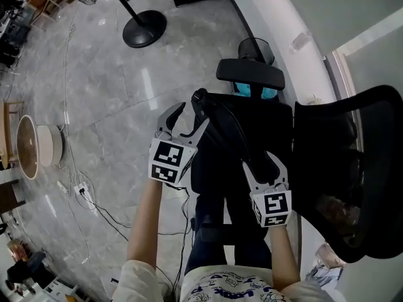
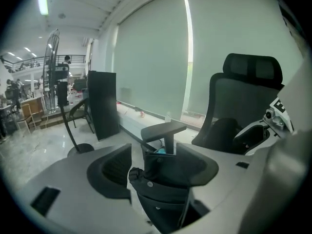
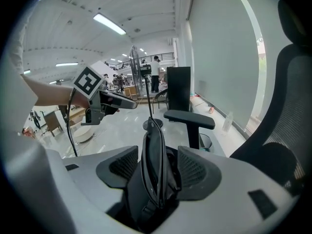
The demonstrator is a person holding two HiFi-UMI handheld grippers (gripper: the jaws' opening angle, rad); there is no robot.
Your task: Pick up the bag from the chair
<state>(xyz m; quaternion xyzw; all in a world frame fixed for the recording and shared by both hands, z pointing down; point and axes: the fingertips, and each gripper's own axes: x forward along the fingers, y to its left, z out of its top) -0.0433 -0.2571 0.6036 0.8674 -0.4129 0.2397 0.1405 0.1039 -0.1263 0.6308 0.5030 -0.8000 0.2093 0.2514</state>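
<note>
A black bag (image 1: 227, 137) hangs in front of me over the seat of a black office chair (image 1: 352, 168), whose armrest (image 1: 250, 74) lies beyond it. My left gripper (image 1: 189, 117) holds the bag's upper left corner; in the left gripper view the bag (image 2: 165, 189) fills the gap at my left gripper (image 2: 158, 172). My right gripper (image 1: 263, 162) grips the bag's near right edge. In the right gripper view a folded edge of the bag (image 3: 153, 169) stands upright in my right gripper (image 3: 156, 174). The seat under the bag is hidden.
The chair's mesh backrest fills the right side. A round black stand base (image 1: 144, 29) sits on the marble floor ahead, cables (image 1: 88, 197) trail at the left, and a round wooden stool (image 1: 38, 146) stands at the far left. A white ledge (image 1: 296, 17) runs behind the chair.
</note>
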